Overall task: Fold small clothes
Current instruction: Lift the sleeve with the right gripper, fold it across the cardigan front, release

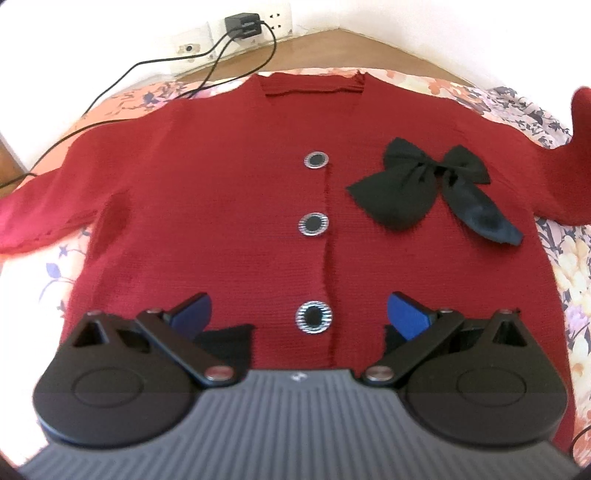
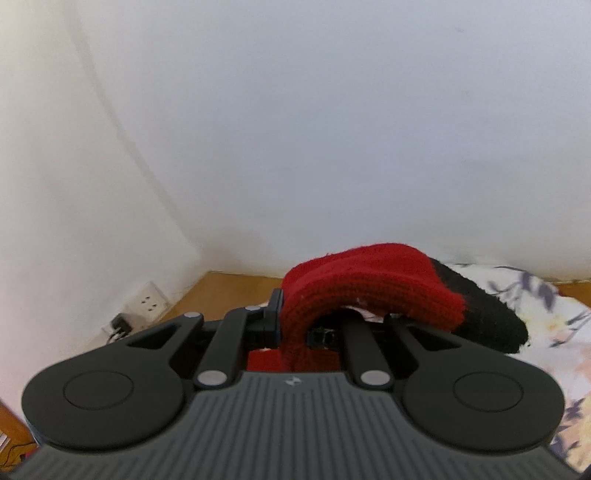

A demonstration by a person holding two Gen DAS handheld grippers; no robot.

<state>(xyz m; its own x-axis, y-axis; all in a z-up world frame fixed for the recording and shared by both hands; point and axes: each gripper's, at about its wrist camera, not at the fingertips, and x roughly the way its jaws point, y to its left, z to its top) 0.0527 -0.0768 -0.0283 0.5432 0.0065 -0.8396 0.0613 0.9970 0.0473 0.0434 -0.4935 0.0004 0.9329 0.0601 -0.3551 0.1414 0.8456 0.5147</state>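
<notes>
A small red knit cardigan lies flat, front up, on a floral bedsheet. It has three silver-rimmed black buttons down the middle and a black bow on its right chest. My left gripper is open, its blue pads either side of the lowest button, over the hem. My right gripper is shut on the red sleeve with its black cuff, lifted off the bed. That raised sleeve also shows in the left wrist view.
A wall socket with a black charger and black cables sits behind the bed's wooden edge. White walls close the corner. Another socket shows low on the left wall.
</notes>
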